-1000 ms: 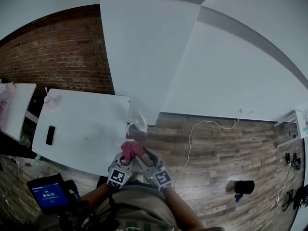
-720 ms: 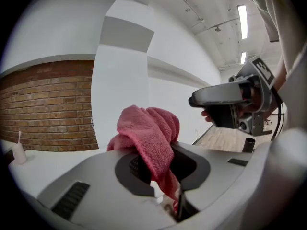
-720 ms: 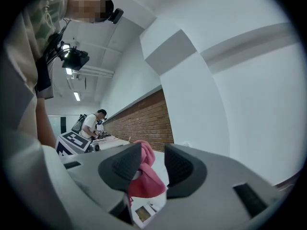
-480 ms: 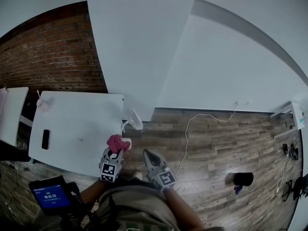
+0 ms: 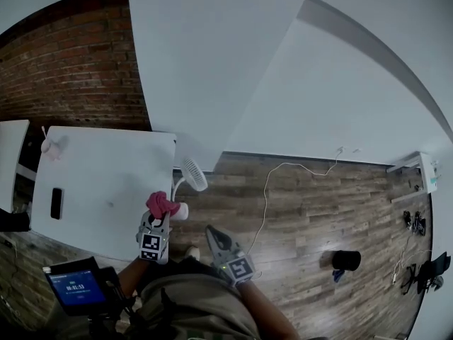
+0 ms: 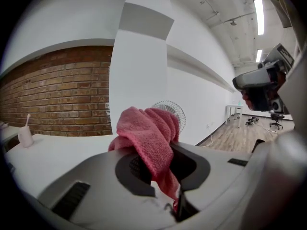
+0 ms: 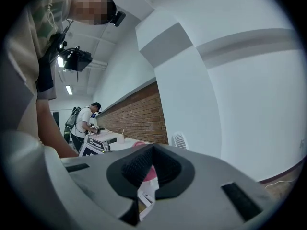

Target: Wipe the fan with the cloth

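Cloth (image 5: 161, 204), pink and bunched, clamped between the 2 jaws of the left gripper (image 5: 158, 217): head view. Fan (image 5: 192, 174), white with a round cage, just ahead of and slightly right of those jaw tips, at the edge of the white table (image 5: 106, 168). Dark phone (image 5: 56, 203) far to the left of the jaws, flat on the table. Right gripper (image 5: 210, 230) beside and below the left one, jaws together on nothing, over the wood floor (image 5: 318, 211), apart from the fan.

Left gripper view: left gripper (image 6: 162, 166) with both pads pressed on the cloth (image 6: 146, 135), folds piled above the jaws and 1 end hanging down between them. Fan (image 6: 169, 110) straight ahead, partly hidden behind the top of the cloth, not touching it. Small white bottle (image 6: 25, 135) far left of the jaws on the table (image 6: 53, 152); brick wall (image 6: 57, 95) beyond.

Right gripper view: right gripper (image 7: 152, 163) shut tip to tip, nothing held. Fan (image 7: 180, 140) ahead and just right of the tips, well beyond them. Patch of pink cloth (image 7: 149, 173) visible behind the closed jaws. Standing person (image 7: 86, 121) far off to the left.
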Available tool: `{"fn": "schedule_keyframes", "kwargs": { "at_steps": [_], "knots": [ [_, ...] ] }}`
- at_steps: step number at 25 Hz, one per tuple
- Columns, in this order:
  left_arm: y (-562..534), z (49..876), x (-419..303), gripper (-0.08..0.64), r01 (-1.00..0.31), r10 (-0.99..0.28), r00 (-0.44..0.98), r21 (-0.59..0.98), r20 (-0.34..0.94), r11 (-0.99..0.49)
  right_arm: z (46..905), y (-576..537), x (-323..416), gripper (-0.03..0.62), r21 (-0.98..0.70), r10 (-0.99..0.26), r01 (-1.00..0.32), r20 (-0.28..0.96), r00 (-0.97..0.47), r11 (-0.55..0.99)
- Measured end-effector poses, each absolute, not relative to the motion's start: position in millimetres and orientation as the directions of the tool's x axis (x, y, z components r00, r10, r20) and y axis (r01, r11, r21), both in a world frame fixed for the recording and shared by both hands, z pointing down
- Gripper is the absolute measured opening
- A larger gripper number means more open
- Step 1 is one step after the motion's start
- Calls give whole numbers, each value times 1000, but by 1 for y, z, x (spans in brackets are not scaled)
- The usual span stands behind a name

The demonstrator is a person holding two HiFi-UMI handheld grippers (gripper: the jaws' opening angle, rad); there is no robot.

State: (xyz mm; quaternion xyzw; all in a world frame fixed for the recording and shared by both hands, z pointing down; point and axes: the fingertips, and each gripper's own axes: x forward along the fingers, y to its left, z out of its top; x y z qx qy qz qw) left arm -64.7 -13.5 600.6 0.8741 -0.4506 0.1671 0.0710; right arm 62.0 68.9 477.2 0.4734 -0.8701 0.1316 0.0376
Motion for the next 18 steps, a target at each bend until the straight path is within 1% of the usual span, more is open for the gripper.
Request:
{"fn": "schedule_keyframes", "kwargs": {
  "at_steps": [4,6,9,13,18],
  "knots": [
    [-13,593,-62,72,-787,-756,552,-79,352,-612,471,74,49,3,-178,-795,-819,200,-573,546],
    [-13,601,-62,72,-788,-752,552,-72,360,-612,474,78,47,3,-163,-785,-813,212,-583,560],
    [-12,614,-64,72,-801,-748,530,-54,400,-596,477,82,47,3,-138,-773,-805,227,-592,576],
    [-3,635,-65,72,-797,-732,514,-65,447,-600,480,88,56,3,-152,-777,-817,253,-576,556],
    [-1,644,-65,72,-789,-744,527,-89,411,-608,483,97,61,3,-137,-785,-829,267,-559,543]
  ]
}}
